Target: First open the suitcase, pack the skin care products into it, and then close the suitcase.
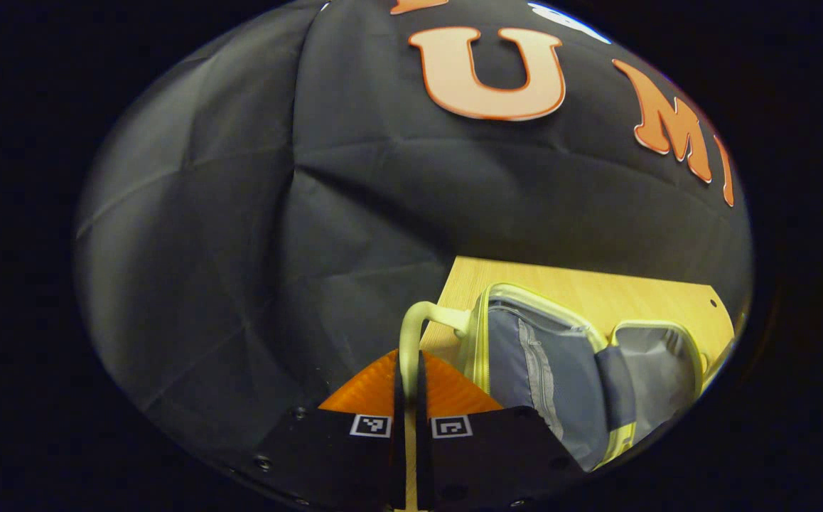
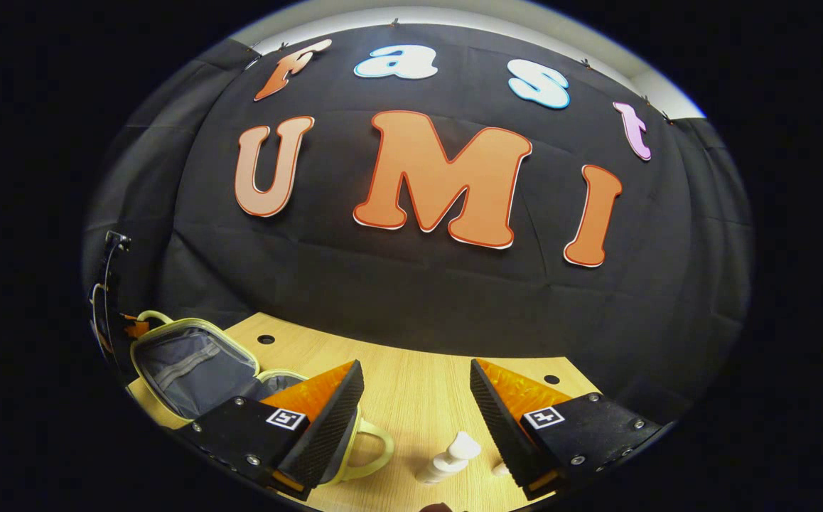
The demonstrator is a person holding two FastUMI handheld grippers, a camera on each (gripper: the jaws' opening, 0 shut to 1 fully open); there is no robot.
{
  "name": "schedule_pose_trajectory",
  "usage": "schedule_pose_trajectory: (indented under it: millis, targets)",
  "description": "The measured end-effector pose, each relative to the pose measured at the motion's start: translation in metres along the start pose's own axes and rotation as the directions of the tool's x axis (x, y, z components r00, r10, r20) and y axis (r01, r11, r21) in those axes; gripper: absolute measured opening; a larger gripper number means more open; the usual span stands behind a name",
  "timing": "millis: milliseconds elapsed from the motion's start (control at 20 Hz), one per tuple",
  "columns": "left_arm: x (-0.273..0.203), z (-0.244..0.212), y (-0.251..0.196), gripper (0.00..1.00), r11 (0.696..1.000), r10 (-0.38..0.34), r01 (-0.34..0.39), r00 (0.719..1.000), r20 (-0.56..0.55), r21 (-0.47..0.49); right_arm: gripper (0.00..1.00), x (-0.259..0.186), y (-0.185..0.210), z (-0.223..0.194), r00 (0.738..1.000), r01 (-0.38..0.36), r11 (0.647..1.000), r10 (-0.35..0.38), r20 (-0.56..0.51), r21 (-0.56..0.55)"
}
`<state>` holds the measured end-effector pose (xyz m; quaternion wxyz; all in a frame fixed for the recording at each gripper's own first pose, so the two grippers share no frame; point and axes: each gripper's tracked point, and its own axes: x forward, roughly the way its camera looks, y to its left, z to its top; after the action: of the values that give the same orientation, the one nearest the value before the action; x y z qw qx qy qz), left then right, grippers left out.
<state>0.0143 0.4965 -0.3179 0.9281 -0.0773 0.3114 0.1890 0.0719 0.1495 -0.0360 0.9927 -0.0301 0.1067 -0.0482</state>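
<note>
Wooden table (image 2: pixel 418 398) bears open suitcase (image 2: pixel 191 370), white bottle (image 2: pixel 447 459).

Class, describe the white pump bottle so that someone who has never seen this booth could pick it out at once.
Start at the wooden table in front of the black cloth wall. On its left lies the open yellow suitcase with grey lining; to the right of that, between the open jaws of the right gripper, stands the pump bottle. It is small, all white, with a pump head on top.
</note>
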Motion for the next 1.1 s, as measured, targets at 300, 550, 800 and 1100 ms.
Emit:
schedule_pose_trajectory:
  millis: [300, 550, 800, 1100]
  targets:
    - [0.026, -0.051, 0.023, 0.18, 0.998, 0.058, -0.059, 0.989, -0.133, -0.003, 0.95, -0.005, -0.006, -0.004, 1.0, 0.022, 1.0, -0.022, -0.011, 0.005]
    - [0.02, -0.03, 0.006, 0.45, 0.994, 0.106, -0.105, 0.993, -0.056, 0.02, 0.95, -0.007, -0.019, -0.01, 0.999, 0.035, 0.999, -0.035, -0.025, 0.012]
    - [-0.014, 0.025, -0.029, 0.81, 0.99, 0.122, -0.129, 0.987, 0.108, 0.058, 0.95, -0.004, -0.037, -0.019, 0.999, 0.022, 0.999, -0.022, -0.029, 0.023]
    - [-0.083, 0.096, -0.115, 0.98, 0.984, 0.031, -0.083, 0.954, 0.299, 0.16, 0.96, -0.01, -0.067, -0.025, 1.0, -0.007, 0.999, 0.007, -0.007, 0.038]
